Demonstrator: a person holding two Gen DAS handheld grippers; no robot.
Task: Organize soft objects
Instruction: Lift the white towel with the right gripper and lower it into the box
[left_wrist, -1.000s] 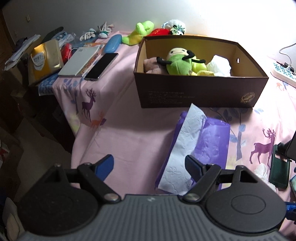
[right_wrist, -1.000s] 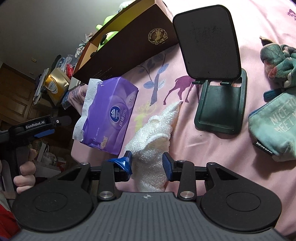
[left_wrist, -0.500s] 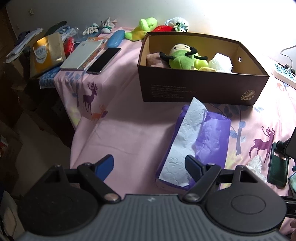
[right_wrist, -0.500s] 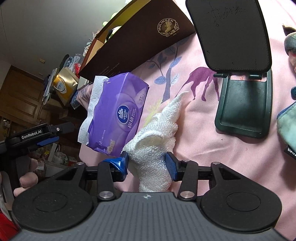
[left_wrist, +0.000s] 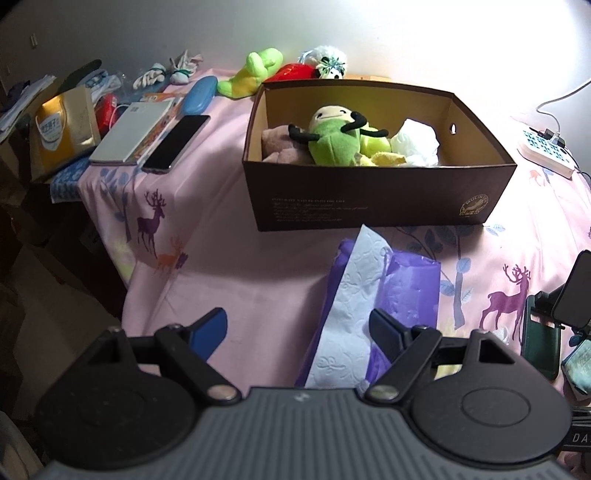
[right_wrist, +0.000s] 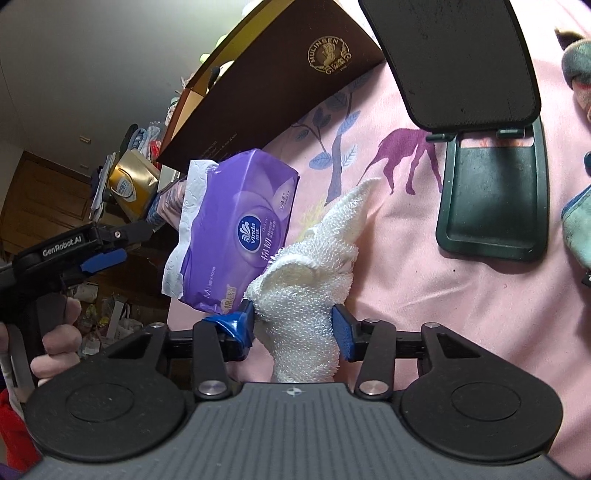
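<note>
Left wrist view first: the left claw (left_wrist: 297, 325) is spread wide with nothing in it, hanging over the near edge of the desk (left_wrist: 229, 236) with its pink deer cloth. Its right finger sits over the purple tissue pack (left_wrist: 388, 302), which lies just in front of the brown cardboard box (left_wrist: 369, 199). The box already has a green plush (left_wrist: 332, 138) in it, plus a brownish soft thing and something white and crumpled. More plush toys (left_wrist: 255, 74) sit behind the box, outside it, so I'd say the sorting is only partway done.

Right wrist view: the right claw (right_wrist: 293, 325) is pinched shut on a white towel (right_wrist: 314, 266), blue pads pressing in on both sides of the bunched cloth. The far tip of the towel points out over the pink cloth, and I can't tell if it touches. The tissue pack is just to its left, a black phone stand (right_wrist: 491, 210) to the right, and the box up beyond.

So the step in hand looks like grab-and-carry on the towel. Next move, my guess: lift it high enough to clear the box wall, swing over the open top, let go. The floppy tail might snag on the rim.
</note>
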